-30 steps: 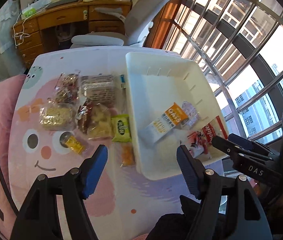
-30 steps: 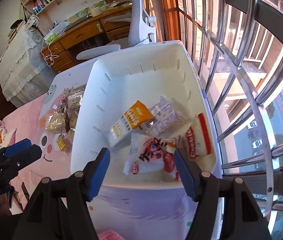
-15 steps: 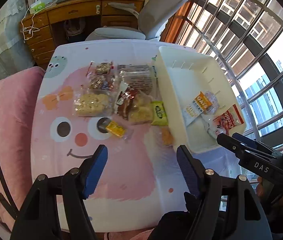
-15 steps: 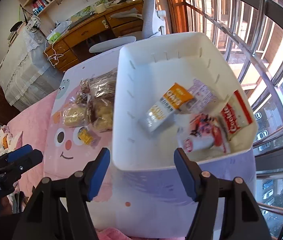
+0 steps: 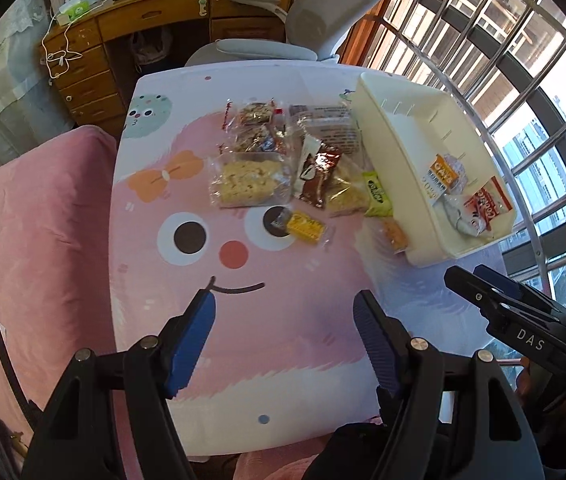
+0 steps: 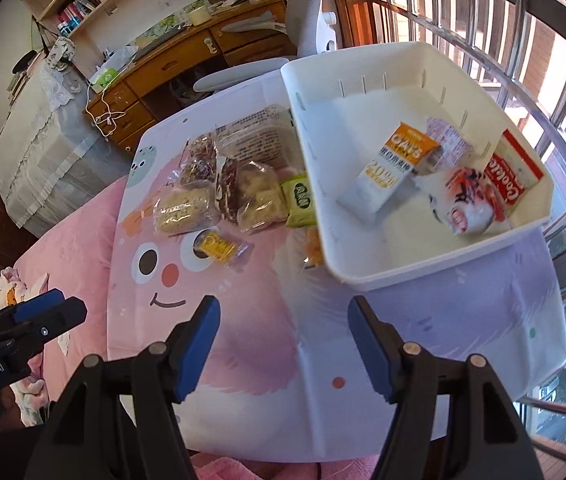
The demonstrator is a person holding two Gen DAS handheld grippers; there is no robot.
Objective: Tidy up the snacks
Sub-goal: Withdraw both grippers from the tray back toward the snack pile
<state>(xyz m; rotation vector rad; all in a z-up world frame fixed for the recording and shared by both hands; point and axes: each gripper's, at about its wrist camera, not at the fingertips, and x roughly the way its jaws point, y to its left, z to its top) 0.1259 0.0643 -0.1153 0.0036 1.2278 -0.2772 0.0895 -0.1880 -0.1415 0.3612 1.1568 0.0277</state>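
A white bin [image 5: 387, 148] [image 6: 311, 152] stands at the table's right side and holds an orange oats box [image 6: 393, 170], a red cookie pack [image 6: 513, 174] and a white-and-red pouch [image 6: 465, 204]. Left of it lie several loose snacks: a rice crisp bar [image 5: 249, 182] [image 6: 183, 210], a brown chocolate pack [image 5: 319, 172], a green pack [image 5: 377, 194] [image 6: 301, 200], a yellow candy [image 5: 303, 226] [image 6: 217, 246]. My left gripper [image 5: 285, 310] hangs open over the near table with nothing between its fingers. My right gripper [image 6: 283, 312] is open and empty too, just short of the bin's near wall.
The table wears a pink cartoon-face cloth [image 5: 235, 292]. A pink blanket [image 5: 35, 240] lies to the left. Beyond the table stand a grey office chair [image 5: 315, 12] and a wooden desk [image 5: 155, 24]. Window bars [image 5: 515, 60] run along the right side.
Both grippers have slid left and back from the bin toward the near table edge. The bin and snacks now look farther off. The jaws stayed at the same width.
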